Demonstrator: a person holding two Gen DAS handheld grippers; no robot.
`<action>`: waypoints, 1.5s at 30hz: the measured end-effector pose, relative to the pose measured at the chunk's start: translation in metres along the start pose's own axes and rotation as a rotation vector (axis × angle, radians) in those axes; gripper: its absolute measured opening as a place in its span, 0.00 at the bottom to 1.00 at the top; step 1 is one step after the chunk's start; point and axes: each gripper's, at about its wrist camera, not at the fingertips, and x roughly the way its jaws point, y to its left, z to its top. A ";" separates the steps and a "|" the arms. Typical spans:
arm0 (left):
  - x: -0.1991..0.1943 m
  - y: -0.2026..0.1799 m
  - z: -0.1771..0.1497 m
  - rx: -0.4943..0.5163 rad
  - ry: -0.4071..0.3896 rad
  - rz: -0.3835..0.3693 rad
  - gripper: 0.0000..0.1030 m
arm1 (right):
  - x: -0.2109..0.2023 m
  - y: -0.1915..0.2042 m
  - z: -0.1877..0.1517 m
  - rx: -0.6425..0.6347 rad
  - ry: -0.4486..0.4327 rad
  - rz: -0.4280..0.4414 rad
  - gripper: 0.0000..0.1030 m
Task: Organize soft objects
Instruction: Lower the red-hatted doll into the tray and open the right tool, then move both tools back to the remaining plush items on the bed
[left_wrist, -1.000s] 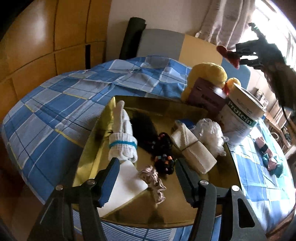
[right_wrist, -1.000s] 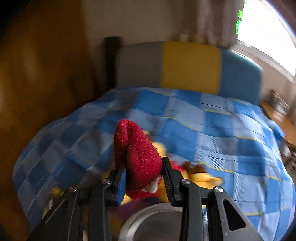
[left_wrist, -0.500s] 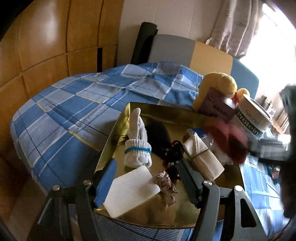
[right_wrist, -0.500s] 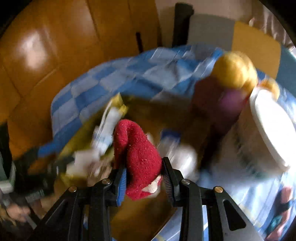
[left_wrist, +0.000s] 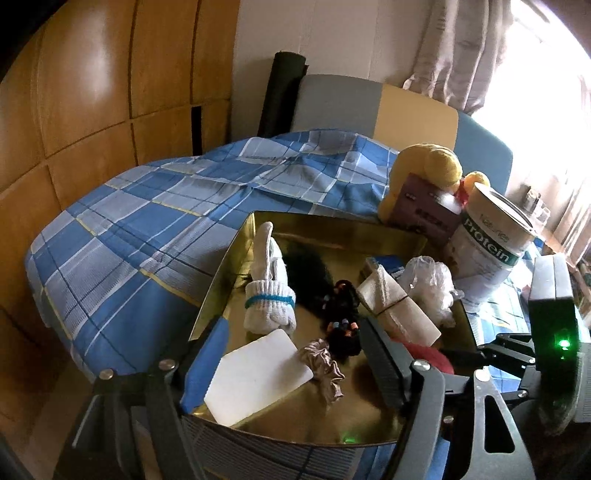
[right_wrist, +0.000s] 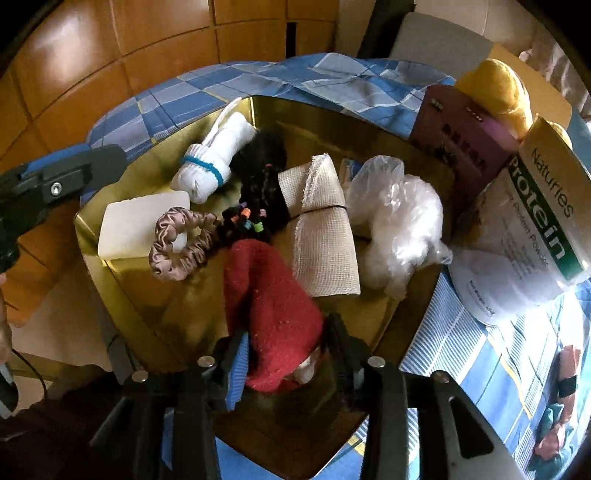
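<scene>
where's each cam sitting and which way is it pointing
Left wrist: on the left gripper, open, tilted down over the gold tray toward the headboard; the right gripper's body shows at right.
Right wrist: on the right gripper, steeply down into the tray; jaws, just opening, flank the red sock.
Shared: tray, white sock, scrunchie, protein tub.

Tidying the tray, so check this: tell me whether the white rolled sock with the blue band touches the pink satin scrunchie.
Apart. The left wrist view shows a clear gap between the sock and the scrunchie.
</scene>
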 end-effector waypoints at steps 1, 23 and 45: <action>0.000 0.000 0.000 0.001 -0.001 -0.003 0.72 | 0.000 -0.001 0.001 0.001 -0.001 -0.001 0.42; -0.011 -0.020 -0.004 0.060 -0.010 -0.038 0.72 | -0.073 -0.051 -0.021 0.163 -0.172 0.006 0.57; -0.024 -0.114 -0.001 0.305 -0.014 -0.210 0.72 | -0.160 -0.301 -0.177 0.927 -0.344 -0.524 0.57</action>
